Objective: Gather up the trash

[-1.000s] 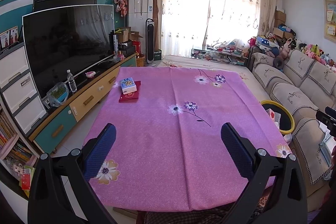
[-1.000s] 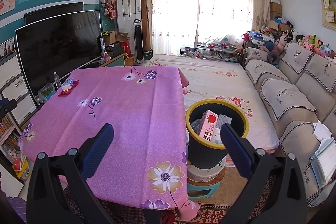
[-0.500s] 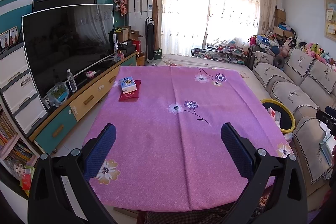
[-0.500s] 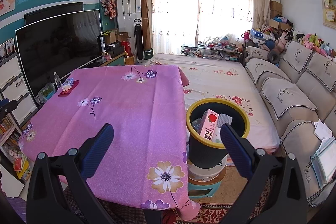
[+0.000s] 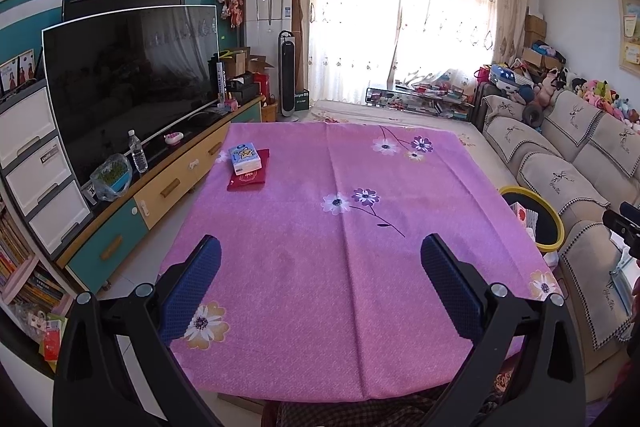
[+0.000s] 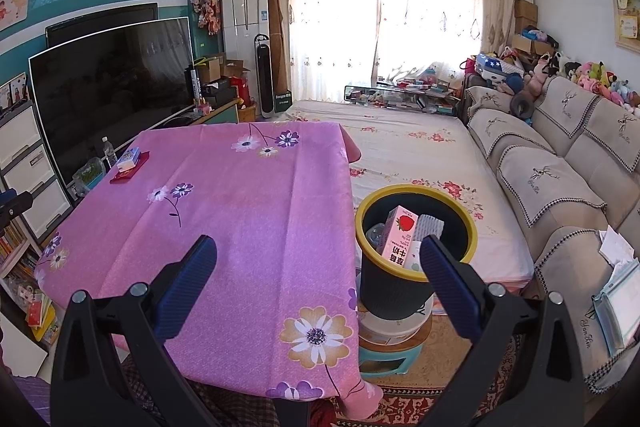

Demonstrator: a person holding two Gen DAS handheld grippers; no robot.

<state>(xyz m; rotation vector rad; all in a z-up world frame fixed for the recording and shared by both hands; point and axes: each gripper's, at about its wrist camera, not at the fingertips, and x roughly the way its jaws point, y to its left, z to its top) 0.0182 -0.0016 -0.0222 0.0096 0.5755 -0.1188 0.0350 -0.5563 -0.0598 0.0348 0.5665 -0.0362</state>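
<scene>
A black bin with a yellow rim point(image 6: 416, 269) stands on a stool right of the table; it holds a pink strawberry milk carton point(image 6: 398, 237) and other trash. The bin also shows at the right edge in the left wrist view point(image 5: 534, 225). My right gripper point(image 6: 318, 259) is open and empty, above the table's right edge, near the bin. My left gripper point(image 5: 320, 259) is open and empty above the near part of the pink flowered tablecloth point(image 5: 332, 239). A blue tissue pack point(image 5: 244, 158) lies on a red packet point(image 5: 249, 175) at the table's far left corner.
A TV point(image 5: 128, 83) on a low cabinet runs along the left, with a water bottle point(image 5: 138, 157) on it. A beige sofa point(image 6: 560, 179) lines the right. A flowered mat point(image 6: 408, 147) covers the floor beyond the table.
</scene>
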